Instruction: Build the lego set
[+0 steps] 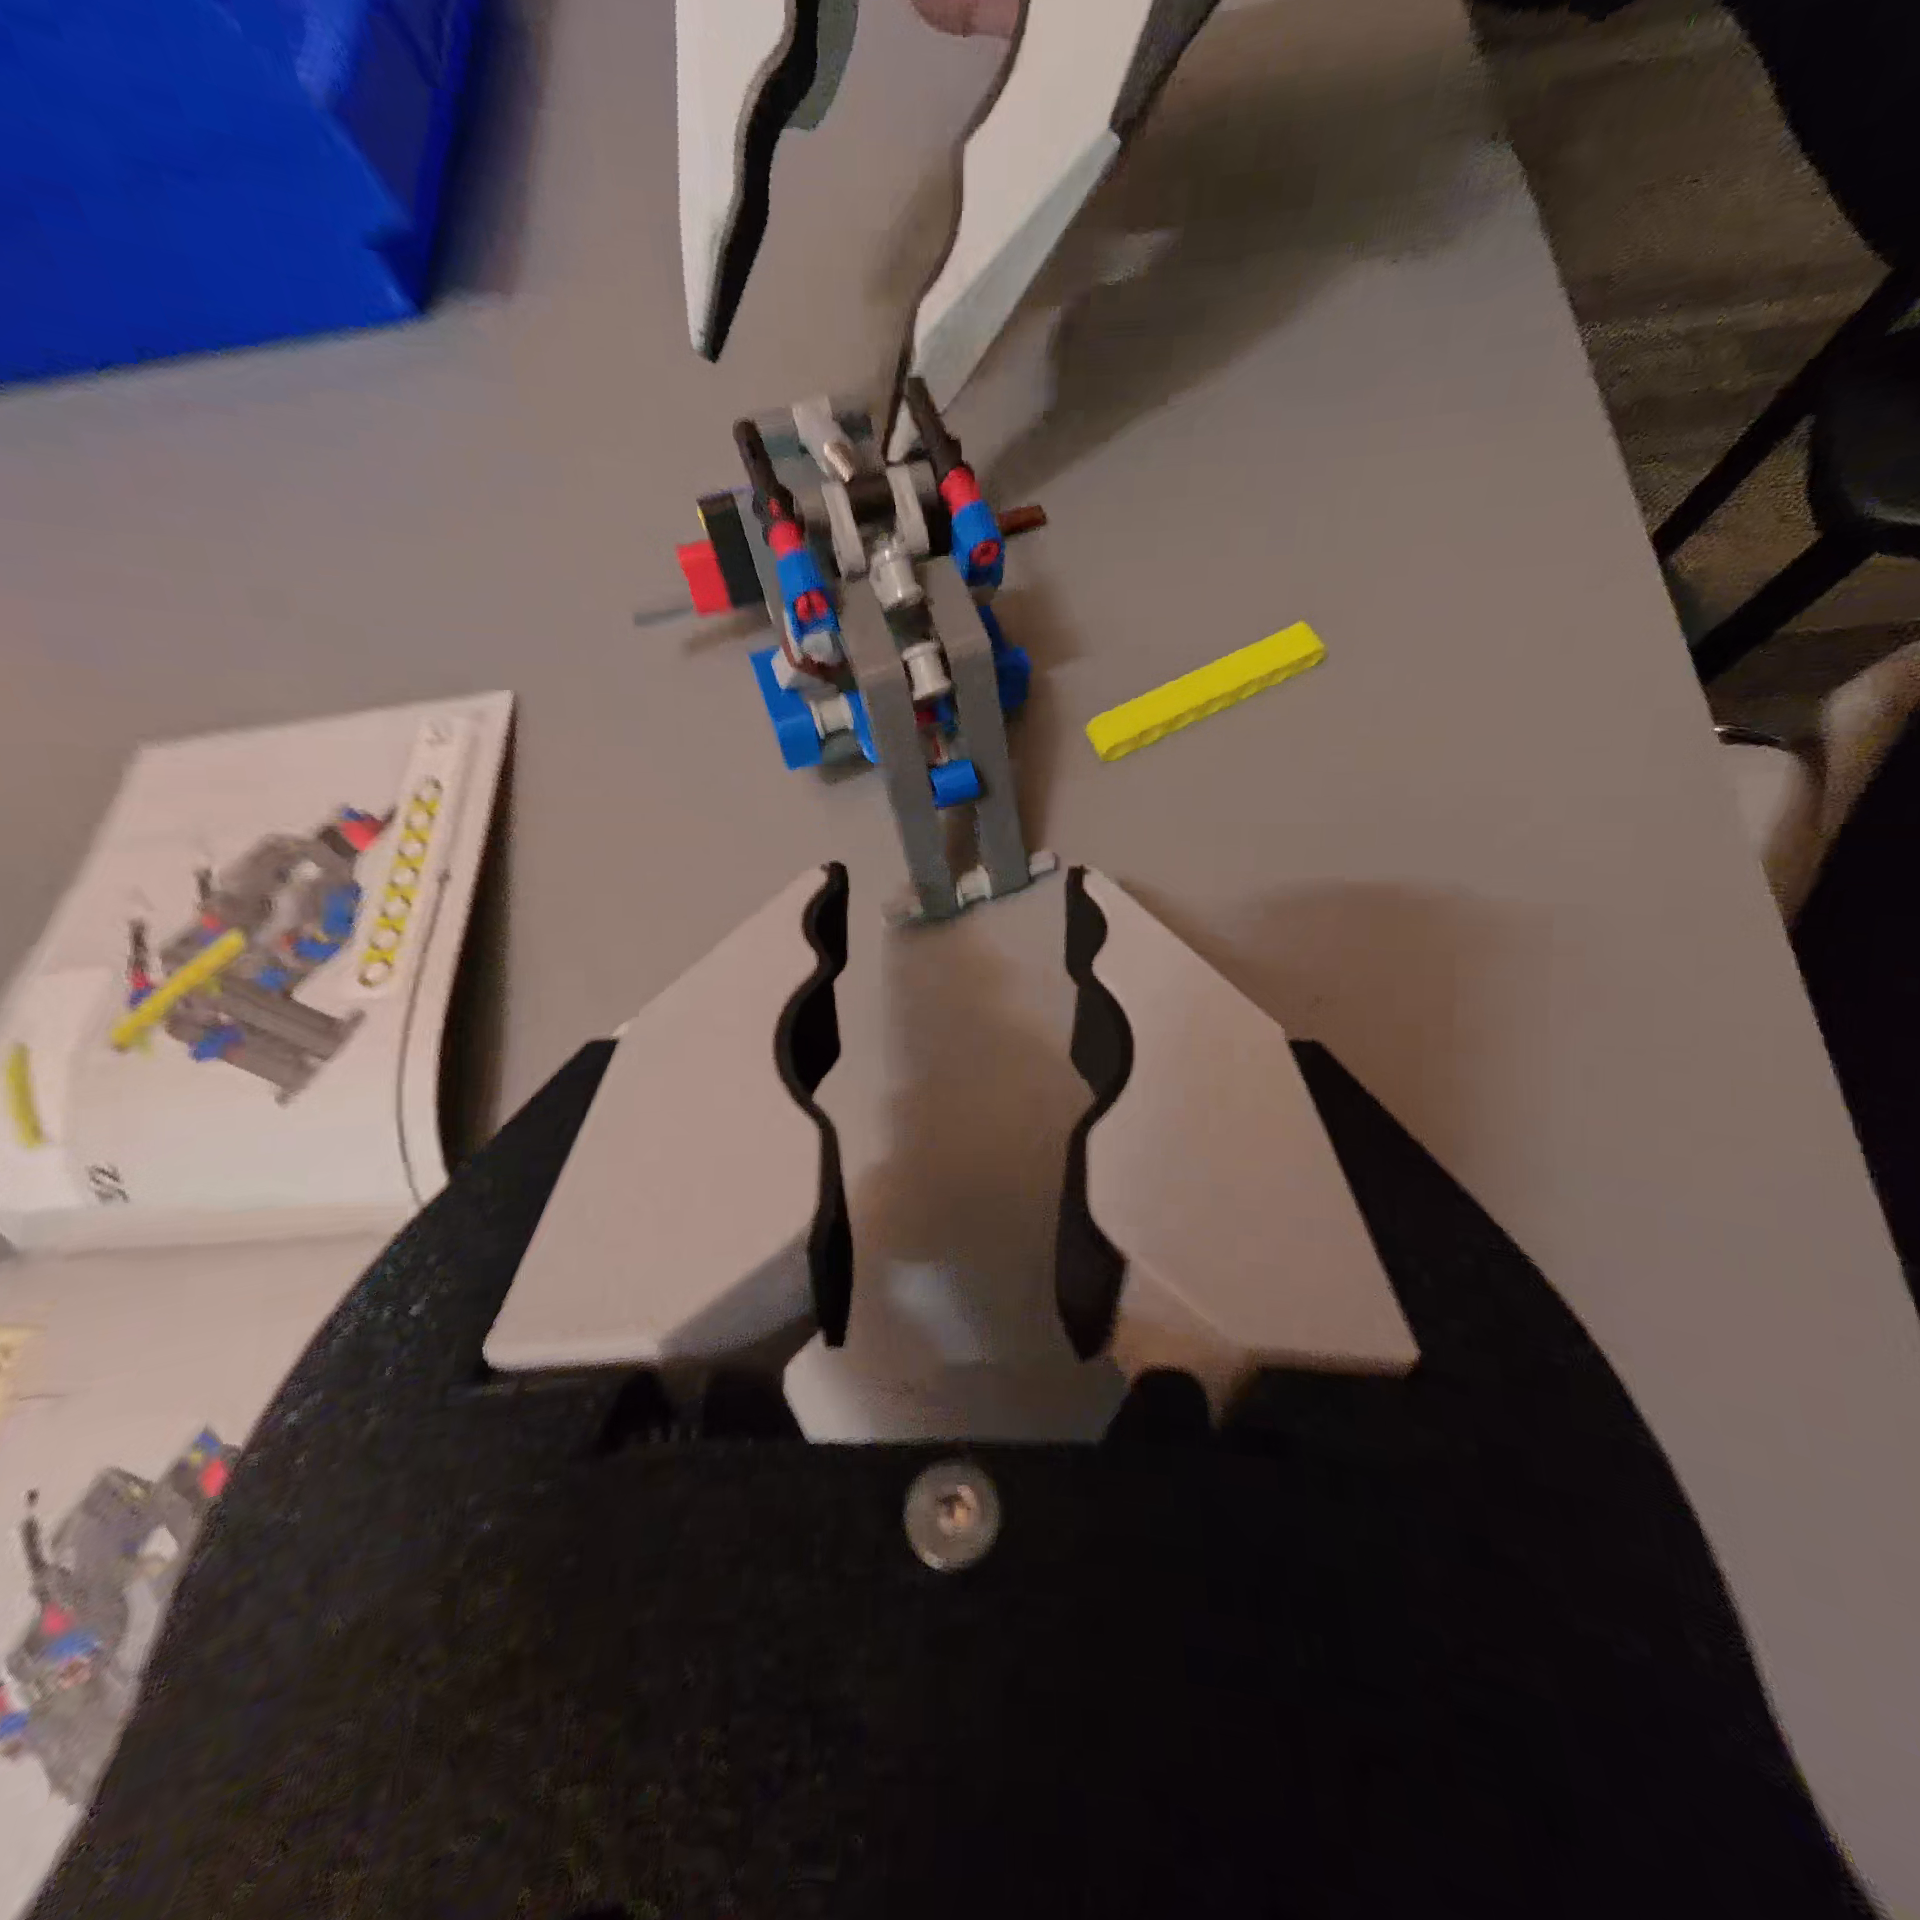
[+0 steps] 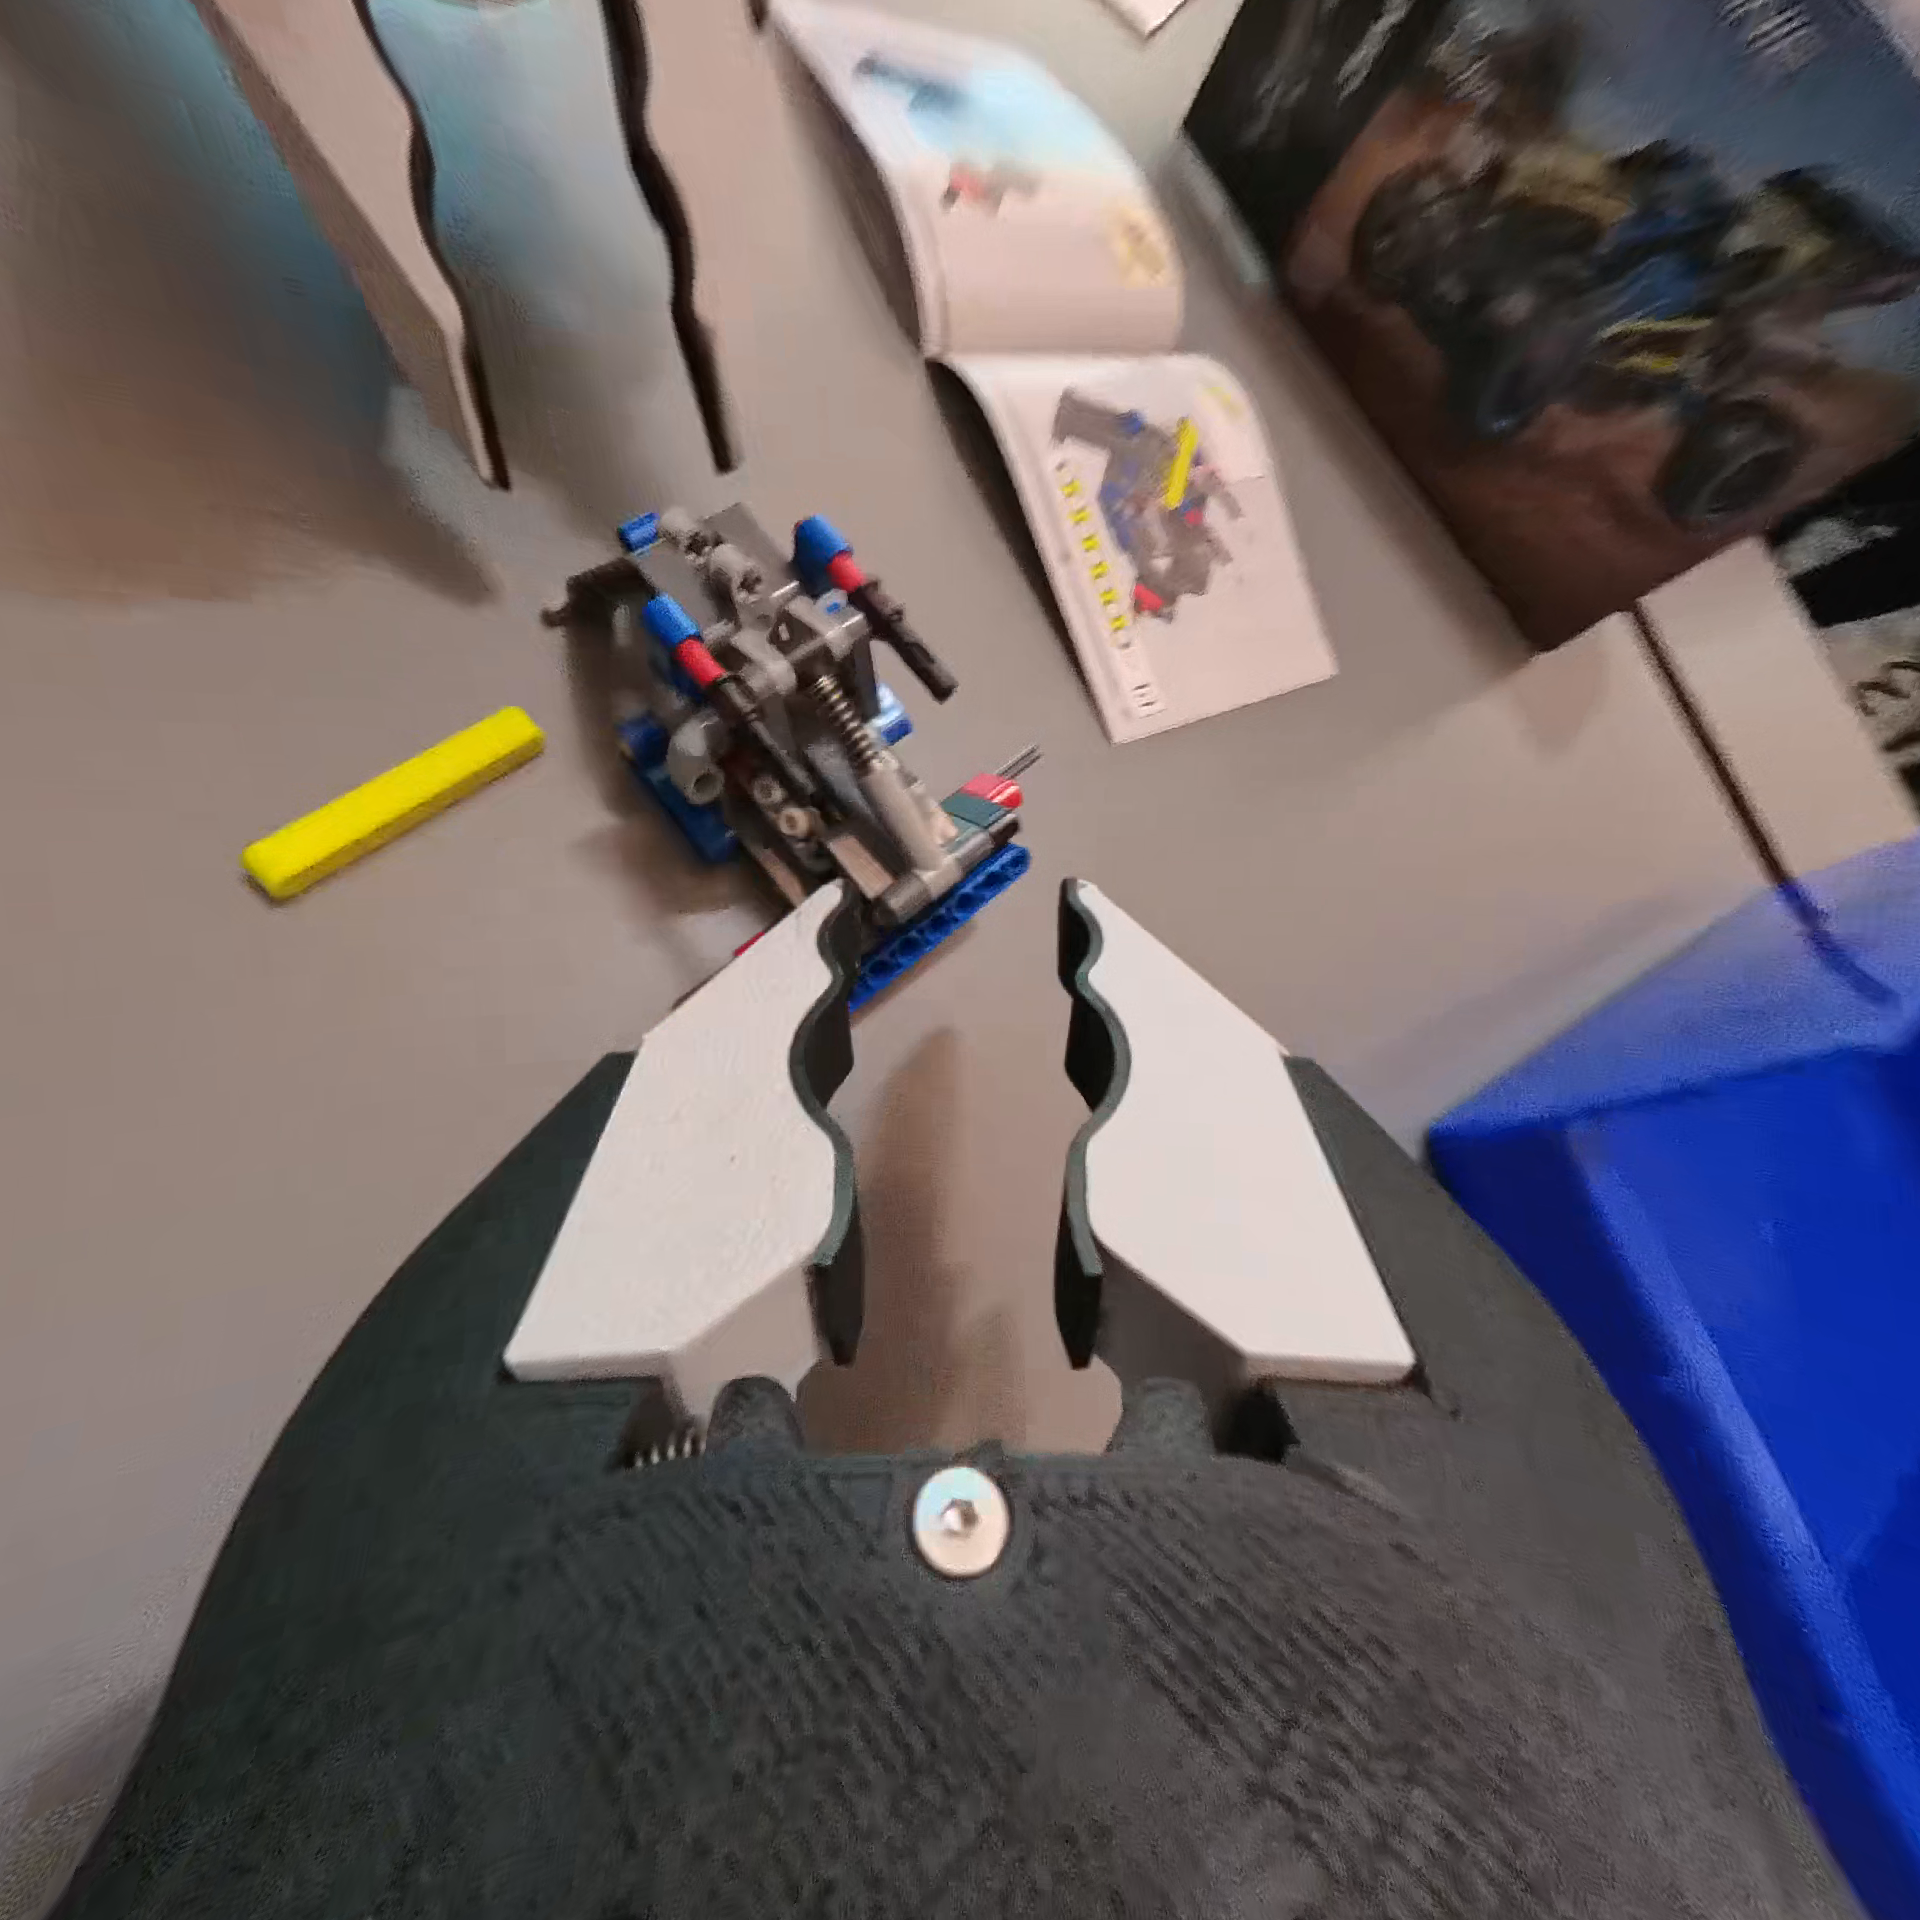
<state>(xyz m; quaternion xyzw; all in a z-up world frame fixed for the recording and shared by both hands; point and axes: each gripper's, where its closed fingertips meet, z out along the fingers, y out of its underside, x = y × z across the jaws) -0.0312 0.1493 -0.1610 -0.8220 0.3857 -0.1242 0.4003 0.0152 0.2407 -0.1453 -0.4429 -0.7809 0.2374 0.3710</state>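
Note:
A small building-brick model (image 1: 873,603) of grey, blue, red and black parts stands on the grey table (image 1: 312,540). My left gripper (image 1: 954,883) is open. The near end of the model's two grey beams (image 1: 951,831) lies between its fingertips, with a gap to each pad. My right gripper (image 2: 954,899) is open at the model's (image 2: 779,707) other end. Its left fingertip (image 2: 821,935) overlaps the blue beam (image 2: 935,925), and its right fingertip stands clear. Each view shows the other gripper beyond the model (image 1: 810,364) (image 2: 611,468). A loose yellow beam (image 1: 1205,691) (image 2: 395,800) lies beside the model.
An open instruction booklet (image 1: 260,966) (image 2: 1143,540) lies on the table. A blue bin (image 1: 208,156) (image 2: 1714,1247) stands near it. A dark printed box (image 2: 1610,291) stands beyond the booklet. The table's edge (image 1: 1662,582) runs along the right of the left wrist view. The left gripper's tips are roughly 11 cm from the right gripper's.

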